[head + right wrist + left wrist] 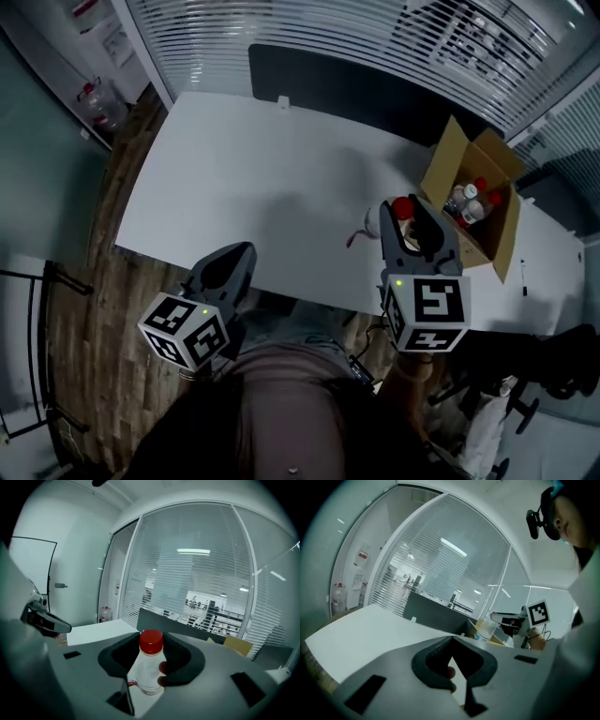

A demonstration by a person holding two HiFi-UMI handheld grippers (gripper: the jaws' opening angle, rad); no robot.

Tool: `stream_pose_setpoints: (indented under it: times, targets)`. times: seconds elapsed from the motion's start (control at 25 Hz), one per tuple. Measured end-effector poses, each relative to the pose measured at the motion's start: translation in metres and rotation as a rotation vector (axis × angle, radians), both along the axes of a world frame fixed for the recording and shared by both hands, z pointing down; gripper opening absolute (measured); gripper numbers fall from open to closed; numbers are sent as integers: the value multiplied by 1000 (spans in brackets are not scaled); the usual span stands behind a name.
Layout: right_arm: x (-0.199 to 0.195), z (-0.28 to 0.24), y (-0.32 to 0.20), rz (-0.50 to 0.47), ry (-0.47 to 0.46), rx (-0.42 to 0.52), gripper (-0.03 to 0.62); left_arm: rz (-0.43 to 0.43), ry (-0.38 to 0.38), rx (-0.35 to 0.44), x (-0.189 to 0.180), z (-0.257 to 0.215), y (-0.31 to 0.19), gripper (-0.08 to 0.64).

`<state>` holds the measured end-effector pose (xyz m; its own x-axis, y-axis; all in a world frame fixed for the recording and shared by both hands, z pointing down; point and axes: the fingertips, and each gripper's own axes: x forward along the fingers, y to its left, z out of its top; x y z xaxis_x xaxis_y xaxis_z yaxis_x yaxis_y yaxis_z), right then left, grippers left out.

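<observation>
Office room walled with glass panels and slatted blinds [328,28]. Wood-patterned floor [84,281] at left. White worktop [253,178], with a dark screen panel [347,89] along its far edge.

Left tool [239,255] [452,641]: over the near-left edge of the worktop, jaws brought together with nothing between them. Its marker cube carries black-and-white square patterns, no words.

Right tool [405,217] [151,648]: near the worktop's right part, jaws clenched on a small pale bottle [403,208] [149,667] with a red cap. A label with a red edge sits low on the bottle, its print too small to read. Whether the base rests on the worktop cannot be told.

Cardboard box [450,169]: open, on the worktop just right of the held bottle, containing more red-capped bottles [473,202].
</observation>
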<state>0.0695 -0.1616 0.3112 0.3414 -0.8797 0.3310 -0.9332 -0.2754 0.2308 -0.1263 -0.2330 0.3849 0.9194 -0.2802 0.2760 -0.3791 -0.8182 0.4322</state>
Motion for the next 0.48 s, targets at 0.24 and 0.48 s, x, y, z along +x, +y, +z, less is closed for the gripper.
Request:
stream_pose_setpoints:
  times: [0.24, 0.48]
  targets:
    - [-21, 12, -43, -128, -16, -12, 170, -122, -16, -3, -28, 4, -13, 6]
    - [-49, 25, -81, -233, -43, -28, 170, -227, -31, 1, -61, 6, -26, 6]
